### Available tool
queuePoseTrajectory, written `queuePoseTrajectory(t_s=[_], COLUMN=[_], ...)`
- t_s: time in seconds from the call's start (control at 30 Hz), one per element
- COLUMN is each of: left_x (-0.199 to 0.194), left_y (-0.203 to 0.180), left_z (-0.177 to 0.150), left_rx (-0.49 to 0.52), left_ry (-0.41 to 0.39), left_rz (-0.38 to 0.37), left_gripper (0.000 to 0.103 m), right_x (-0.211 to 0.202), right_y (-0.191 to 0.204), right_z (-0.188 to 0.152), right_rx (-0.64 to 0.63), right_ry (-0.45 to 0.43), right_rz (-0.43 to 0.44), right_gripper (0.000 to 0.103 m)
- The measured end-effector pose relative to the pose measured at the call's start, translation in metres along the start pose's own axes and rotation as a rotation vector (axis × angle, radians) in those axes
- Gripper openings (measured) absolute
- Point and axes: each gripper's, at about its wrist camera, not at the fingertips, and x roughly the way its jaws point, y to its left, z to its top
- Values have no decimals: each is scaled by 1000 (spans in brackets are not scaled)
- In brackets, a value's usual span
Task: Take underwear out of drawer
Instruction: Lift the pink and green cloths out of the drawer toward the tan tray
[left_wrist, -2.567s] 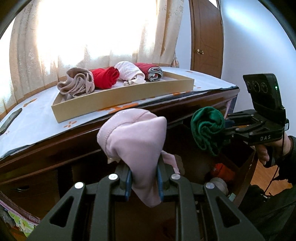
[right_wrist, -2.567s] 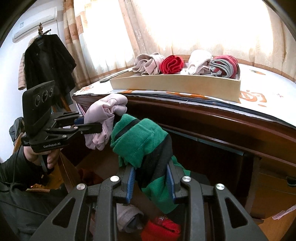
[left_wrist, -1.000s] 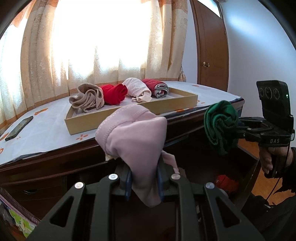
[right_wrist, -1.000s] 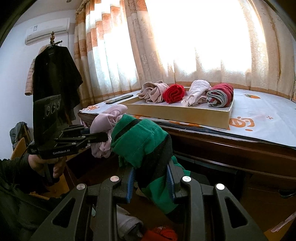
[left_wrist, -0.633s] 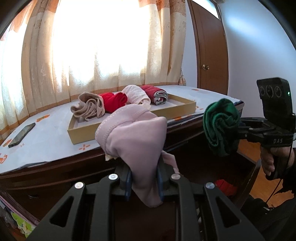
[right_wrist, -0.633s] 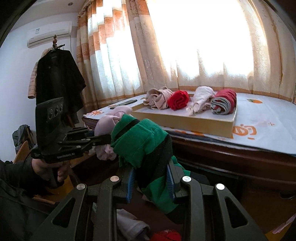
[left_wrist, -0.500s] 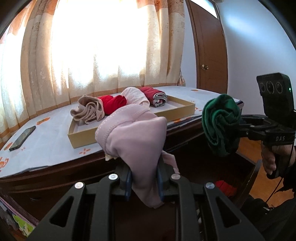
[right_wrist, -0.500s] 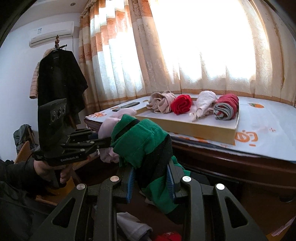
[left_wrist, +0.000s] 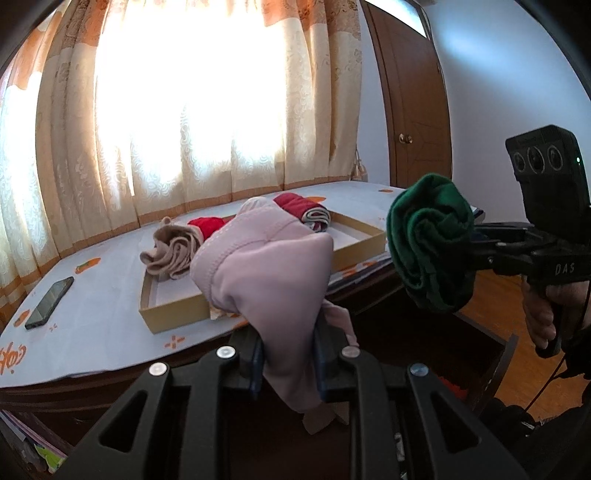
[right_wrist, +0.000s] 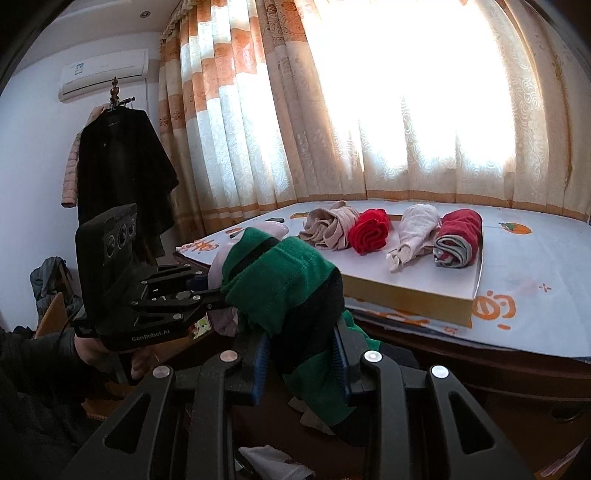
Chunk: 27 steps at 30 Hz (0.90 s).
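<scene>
Left tongs (left_wrist: 288, 363) clamped on a pale pink rolled cotton underwear bundle (left_wrist: 269, 266). Right tongs (right_wrist: 301, 373) clamped on a green-and-black rolled underwear bundle (right_wrist: 284, 288). Both bundles are held in the air above the open dark wooden drawer (left_wrist: 495, 354), near the counter (left_wrist: 103, 317) edge. On the counter, a shallow tan cardboard tray (right_wrist: 413, 295) holds four rolled garments.

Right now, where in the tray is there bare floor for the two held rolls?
Free: the tray floor between its near wall and the rolls, in front of the red roll and the beige roll. Crowded: the far side, four rolls abreast, ending with the white roll and the dark red roll.
</scene>
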Motion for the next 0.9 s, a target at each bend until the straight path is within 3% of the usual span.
queuePoseTrajectory(t_s=[0.47,0.9], left_x=[1,24], left_y=[8,32], left_z=[33,68], left_rx=[2,-20], left_ry=[-23,5], left_rz=[-3,-14], left_gripper=[20,20], right_x=[1,10], right_y=[-7,-22], right_z=[36,71], right_rx=[37,78], right_ry=[3,21], right_rz=[-4,-13], right_gripper=[32,32])
